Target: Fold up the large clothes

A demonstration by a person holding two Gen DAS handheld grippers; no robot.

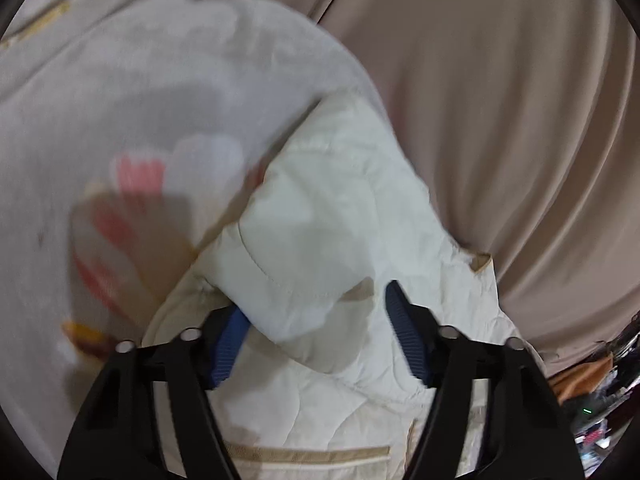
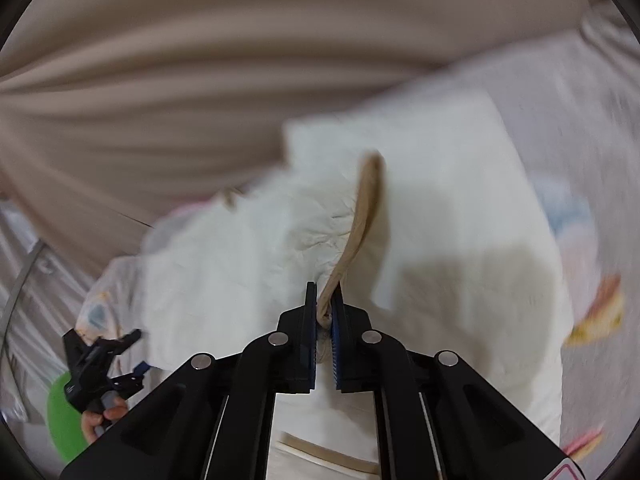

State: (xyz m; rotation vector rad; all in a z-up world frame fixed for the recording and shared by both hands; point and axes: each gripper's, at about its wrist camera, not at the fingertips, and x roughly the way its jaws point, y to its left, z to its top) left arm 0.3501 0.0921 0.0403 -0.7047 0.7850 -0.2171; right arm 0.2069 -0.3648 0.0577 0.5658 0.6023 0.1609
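A cream quilted jacket with tan trim lies on a pale printed bedsheet. In the left wrist view my left gripper is open, its blue pads either side of a folded cream sleeve end that lies between them. In the right wrist view my right gripper is shut on the jacket's tan trimmed edge and lifts it above the rest of the jacket. The left gripper also shows in the right wrist view, open at the lower left, held by a hand.
A beige curtain hangs behind the bed and also shows in the right wrist view. Clutter sits low at the right edge. A green object lies near the hand.
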